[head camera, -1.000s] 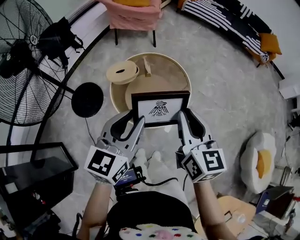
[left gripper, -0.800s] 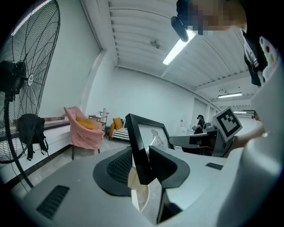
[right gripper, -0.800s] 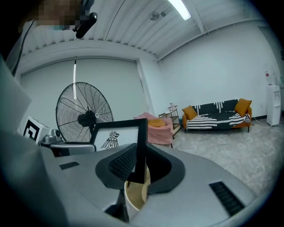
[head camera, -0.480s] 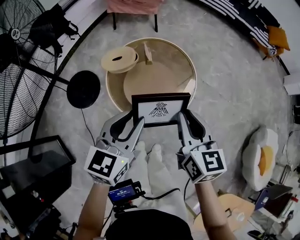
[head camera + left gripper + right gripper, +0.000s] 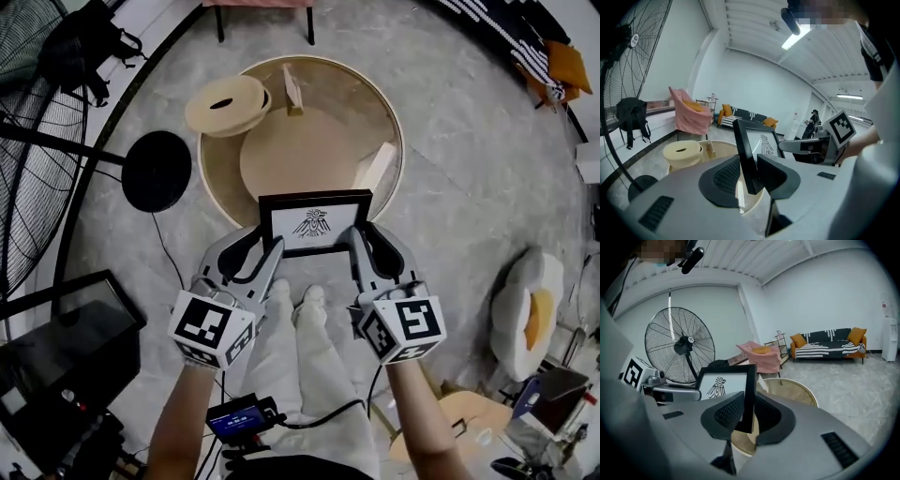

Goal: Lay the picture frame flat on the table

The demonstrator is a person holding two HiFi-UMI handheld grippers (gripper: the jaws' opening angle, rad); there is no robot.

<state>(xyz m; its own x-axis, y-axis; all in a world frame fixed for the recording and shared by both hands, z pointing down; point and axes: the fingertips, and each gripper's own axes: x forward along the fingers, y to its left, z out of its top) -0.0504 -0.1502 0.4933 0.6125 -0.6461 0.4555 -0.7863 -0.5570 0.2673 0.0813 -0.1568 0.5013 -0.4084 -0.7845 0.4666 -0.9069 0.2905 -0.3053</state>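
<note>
A black picture frame (image 5: 315,223) with a bird drawing stands upright in the air above the near rim of the round wooden table (image 5: 395,141). My left gripper (image 5: 269,246) grips its left edge, its jaws closing on the frame (image 5: 761,142). My right gripper (image 5: 359,242) is shut on the right edge. In the left gripper view the frame's edge sits between the ribbed pads of the left gripper (image 5: 749,174). The right gripper view shows the same for the frame (image 5: 723,384) and the right gripper (image 5: 747,414).
A small wooden block (image 5: 292,90) and a pale slat (image 5: 374,167) lie on the table. A beige round lid (image 5: 227,105) overlaps its far left rim. The fan's black base (image 5: 157,171) and cable are left of it; an egg-shaped cushion (image 5: 525,314) is right.
The table has grown larger in the head view and the fan has slid left. Both grippers keep hold of the upright frame, which sits slightly lower against the table's near rim.
</note>
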